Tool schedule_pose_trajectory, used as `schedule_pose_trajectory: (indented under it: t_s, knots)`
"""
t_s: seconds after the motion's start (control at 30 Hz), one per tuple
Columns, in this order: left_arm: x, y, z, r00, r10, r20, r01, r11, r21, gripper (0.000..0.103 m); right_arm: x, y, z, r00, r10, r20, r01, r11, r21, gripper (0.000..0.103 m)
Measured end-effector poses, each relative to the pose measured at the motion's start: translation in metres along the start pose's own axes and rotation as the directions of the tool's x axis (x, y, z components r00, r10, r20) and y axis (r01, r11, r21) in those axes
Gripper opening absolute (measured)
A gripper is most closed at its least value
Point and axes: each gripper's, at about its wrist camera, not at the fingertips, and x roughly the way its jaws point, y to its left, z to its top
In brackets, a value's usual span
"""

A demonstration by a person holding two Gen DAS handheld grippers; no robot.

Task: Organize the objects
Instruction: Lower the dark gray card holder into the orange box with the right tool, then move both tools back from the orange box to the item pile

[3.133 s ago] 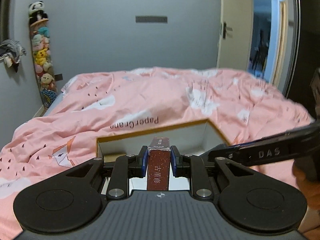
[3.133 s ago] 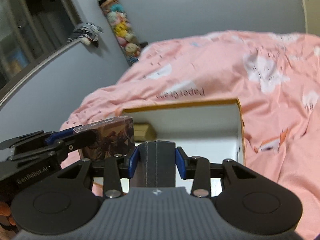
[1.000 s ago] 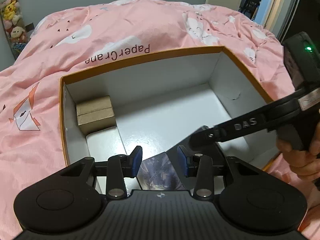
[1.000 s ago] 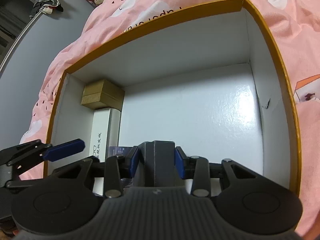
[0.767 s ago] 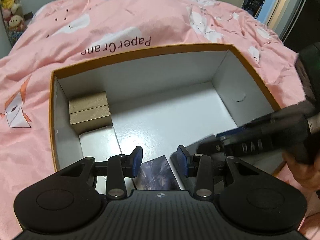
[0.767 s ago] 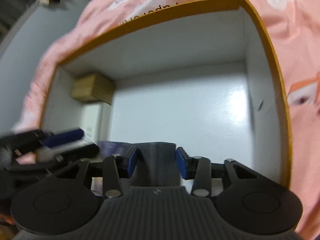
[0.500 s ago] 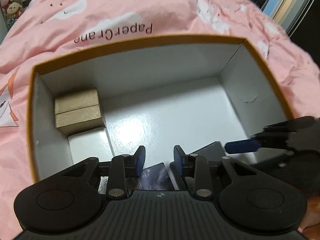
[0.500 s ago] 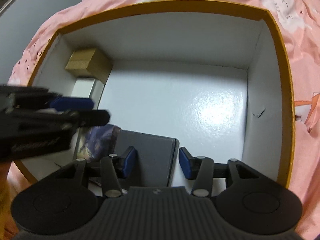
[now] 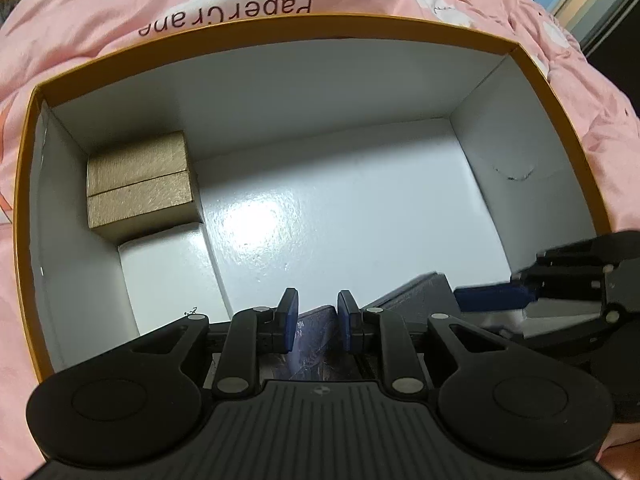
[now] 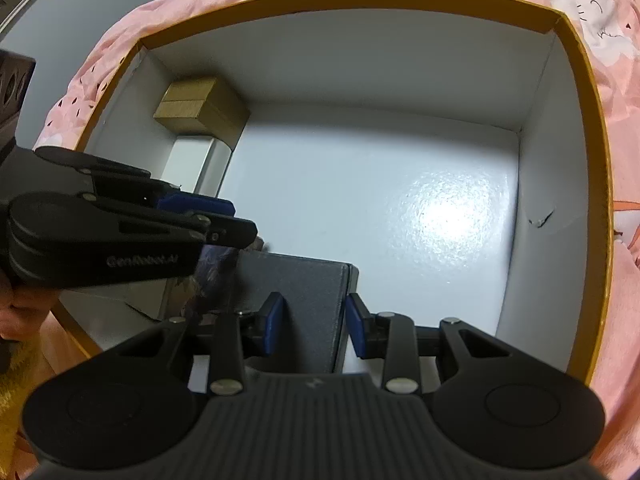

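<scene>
Both grippers have dropped from above the bed into the orange-rimmed box, and each has let go of what it carried: three seconds ago the left gripper clamped a patterned box and the right gripper a dark grey box; now both items lie on the white floor of the orange-rimmed box, near its front wall, side by side.

My judgement is that the step in hand is the release and withdrawal. To do it well, each gripper should rise straight up and back, so the blue pads do not catch an edge and drag the items out of line. The dark grey box lies just beside the patterned box; a sideways pull from either gripper could push one into the other.

Left fingers: parted, with a narrow gap wider than the strip of patterned box seen between them; whether a pad brushes it I cannot tell. Right fingers: spread wider, straddling the near end of the dark grey box with space visible at least on the right side, so it is released.

Against the left wall a gold box sits in the far corner, with a white box touching it in front.
</scene>
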Motion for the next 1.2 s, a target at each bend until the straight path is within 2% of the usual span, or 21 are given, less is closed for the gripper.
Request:
schedule_pose_trajectory:
  t_s: [0.2,0.33,0.47,0.6,0.67,0.73,0.8,0.87,0.97,1.07,1.2]
  knots:
    - [-0.001,0.006,-0.006,0.999,0.003,0.044,0.000,0.998,-0.057,0.024,0.002,-0.003,0.002,0.999,0.024,-0.040,-0.022,0.998,0.054,0.038]
    - [-0.023,0.000,-0.014,0.985,0.042,0.169,-0.031,0.997,-0.068,0.024,0.003,0.001,0.000,0.999,0.005,-0.041,-0.004,1.000,0.029,0.038]
    - [-0.058,-0.014,-0.030,0.951,0.091,0.295,-0.071,0.994,-0.078,0.026,0.005,0.012,-0.005,0.996,-0.012,-0.084,0.009,0.999,-0.040,0.043]
    - [-0.092,-0.030,-0.050,0.909,0.130,0.395,-0.119,0.992,-0.051,0.031,0.004,0.010,-0.007,0.996,-0.015,-0.086,0.013,1.000,-0.019,0.043]
    - [-0.107,-0.037,-0.063,0.887,0.131,0.442,-0.131,0.991,-0.031,0.031,-0.006,0.016,-0.011,0.997,-0.075,-0.029,0.074,0.996,-0.042,0.042]
    - [-0.118,-0.045,-0.071,0.865,0.136,0.484,-0.154,0.988,-0.001,0.036,-0.021,0.025,-0.017,0.991,-0.126,0.053,0.129,0.989,-0.077,0.046]
    - [-0.130,-0.051,-0.087,0.840,0.155,0.520,-0.204,0.978,0.037,0.038,-0.041,0.031,-0.026,0.983,-0.122,0.139,0.134,0.988,-0.080,0.054]
    - [-0.138,-0.055,-0.106,0.817,0.177,0.549,-0.261,0.962,0.077,0.038,-0.059,0.039,-0.040,0.968,-0.120,0.221,0.140,0.987,-0.077,0.055]
    - [-0.148,-0.057,-0.140,0.775,0.220,0.593,-0.362,0.923,0.132,0.038,-0.083,0.052,-0.066,0.924,-0.164,0.345,0.205,0.975,-0.088,0.059]
    - [-0.155,-0.051,-0.170,0.717,0.307,0.625,-0.482,0.867,0.126,0.038,-0.100,0.061,-0.091,0.878,-0.214,0.427,0.275,0.958,-0.084,0.060]
    - [-0.167,-0.034,-0.198,0.691,0.357,0.628,-0.528,0.843,0.100,0.038,-0.109,0.069,-0.121,0.835,-0.275,0.477,0.346,0.936,-0.066,0.060]
